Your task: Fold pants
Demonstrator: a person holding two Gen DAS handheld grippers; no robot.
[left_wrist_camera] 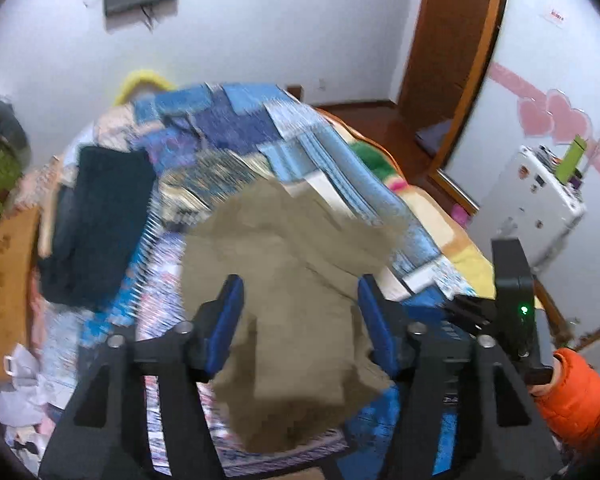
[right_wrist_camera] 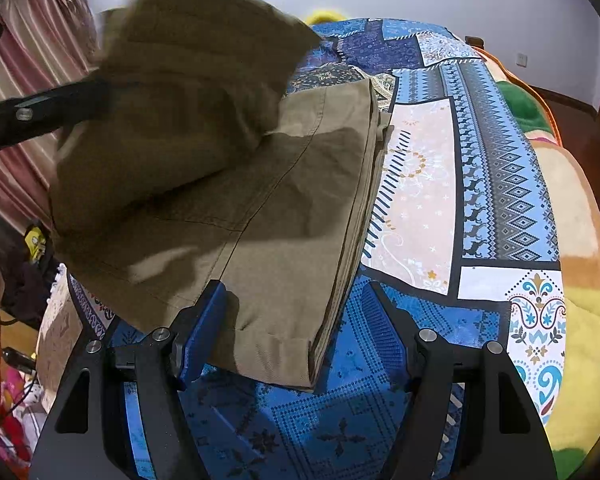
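The khaki cotton pants (right_wrist_camera: 284, 208) are lying on the bed, on top of a blue patchwork-print bedspread (right_wrist_camera: 496, 184), already doubled lengthwise with the leg edges stacked along the right side. One end of them is flopped up in the air over the rest, blurry in my right wrist view, with a dark tool arm (right_wrist_camera: 40, 114) poking in at its left edge; I can't tell if that arm actually touches the cloth. My left tool (left_wrist_camera: 300, 312) has its blue pads spread wide, with khaki fabric showing between them but neither pad pressing on it. My right tool (right_wrist_camera: 296, 328) is spread too: the near hem corner of the pants sits between the pads, the left pad is right against the cloth, and the right pad stands clear over the bedspread. Off to the left on the bed there's a dark folded garment (left_wrist_camera: 96, 224). An orange puffy sleeve (left_wrist_camera: 576, 400) shows at the right edge of my left view, plus a white box-shaped appliance (left_wrist_camera: 536, 204) by the wall with pink hearts.
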